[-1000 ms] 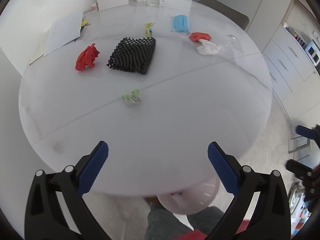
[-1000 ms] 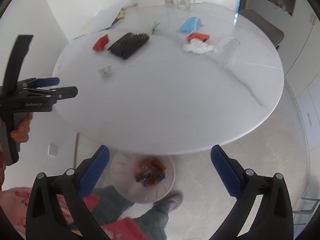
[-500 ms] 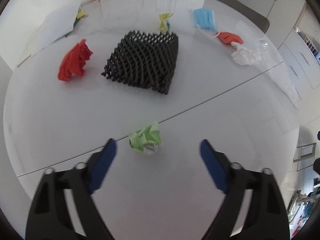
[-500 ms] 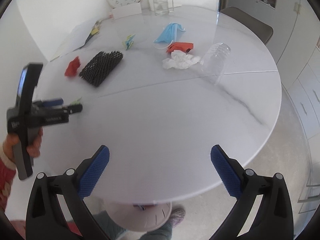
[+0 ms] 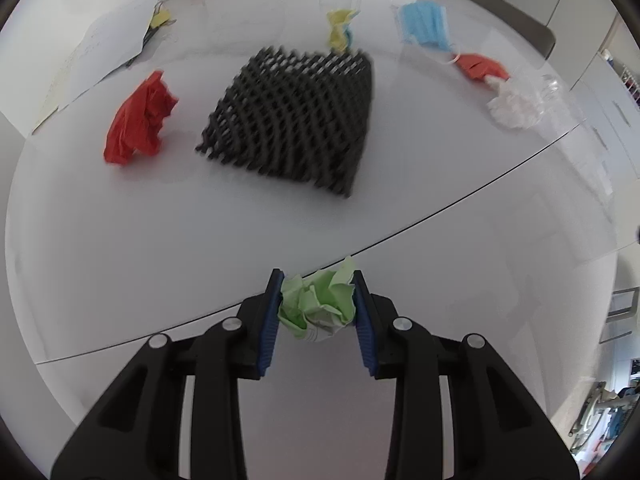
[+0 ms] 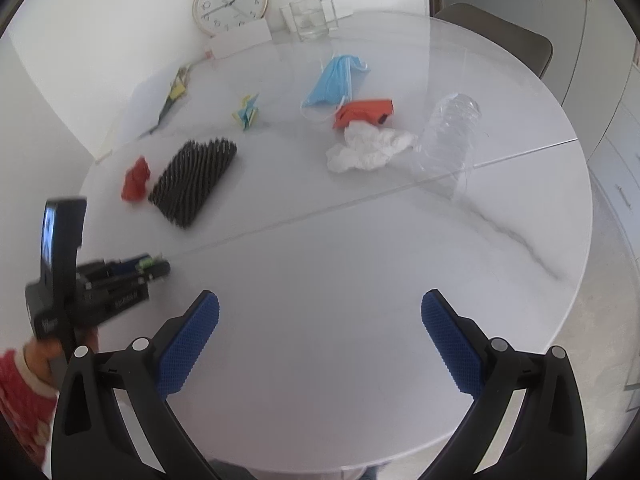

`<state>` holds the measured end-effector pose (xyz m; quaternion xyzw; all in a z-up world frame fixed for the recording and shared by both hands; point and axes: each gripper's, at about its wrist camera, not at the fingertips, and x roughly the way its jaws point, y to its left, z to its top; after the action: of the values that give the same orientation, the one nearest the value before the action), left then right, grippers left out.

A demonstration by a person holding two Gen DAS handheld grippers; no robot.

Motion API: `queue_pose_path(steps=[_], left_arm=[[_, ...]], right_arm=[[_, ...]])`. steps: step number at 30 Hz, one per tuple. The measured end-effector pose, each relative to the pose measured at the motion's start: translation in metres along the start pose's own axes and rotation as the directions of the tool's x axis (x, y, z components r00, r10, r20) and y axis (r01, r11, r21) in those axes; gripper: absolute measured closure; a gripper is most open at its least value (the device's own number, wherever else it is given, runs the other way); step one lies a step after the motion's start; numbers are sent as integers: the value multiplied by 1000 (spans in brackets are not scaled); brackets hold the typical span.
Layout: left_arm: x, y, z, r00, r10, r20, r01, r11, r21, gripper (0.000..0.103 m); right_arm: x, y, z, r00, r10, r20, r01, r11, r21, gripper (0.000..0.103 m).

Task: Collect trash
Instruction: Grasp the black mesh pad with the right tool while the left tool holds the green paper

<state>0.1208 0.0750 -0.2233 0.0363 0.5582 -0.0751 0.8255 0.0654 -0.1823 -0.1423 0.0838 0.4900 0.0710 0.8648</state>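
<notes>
My left gripper (image 5: 316,312) is shut on a crumpled green paper ball (image 5: 318,304) low over the white round table (image 5: 160,216); it also shows at the left of the right wrist view (image 6: 154,266). My right gripper (image 6: 320,332) is open and empty above the table's near edge. Other trash lies on the table: a red paper wad (image 5: 140,120), a black foam net (image 5: 296,120), a yellow wrapper (image 5: 340,30), a blue face mask (image 6: 334,80), an orange wrapper (image 6: 364,112), a white tissue (image 6: 368,148) and a clear plastic bottle (image 6: 450,128).
A clock (image 6: 230,2), a white card (image 6: 240,40) and a glass jug (image 6: 312,18) stand at the table's far edge. Papers (image 5: 108,52) lie at the far left. A chair (image 6: 496,40) stands behind the table, cabinets at the right.
My left gripper moved forward over the table and closed on the green paper ball. My right gripper moved up and forward over the table edge, so the bin below is out of view.
</notes>
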Motion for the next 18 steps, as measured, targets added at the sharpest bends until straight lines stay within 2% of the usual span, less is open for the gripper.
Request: queue_pose_path(steps=[4, 8, 11, 16, 18], left_arm=[[-17, -14, 19, 998, -46, 45, 45, 999, 20, 70], [-31, -13, 34, 993, -76, 88, 74, 997, 22, 70], [-40, 0, 37, 992, -73, 105, 71, 997, 19, 70], [-50, 33, 33, 993, -23, 119, 22, 1000, 14, 70], [-51, 49, 30, 992, 14, 126, -15, 1000, 2, 70]], right_arm=[[12, -7, 26, 1000, 14, 10, -15, 998, 61, 3], [29, -4, 52, 999, 35, 22, -36, 995, 92, 3], [46, 11, 69, 999, 50, 19, -52, 994, 93, 3], [85, 57, 86, 988, 155, -11, -153, 983, 106, 3], [107, 80, 90, 980, 198, -36, -193, 976, 101, 12]])
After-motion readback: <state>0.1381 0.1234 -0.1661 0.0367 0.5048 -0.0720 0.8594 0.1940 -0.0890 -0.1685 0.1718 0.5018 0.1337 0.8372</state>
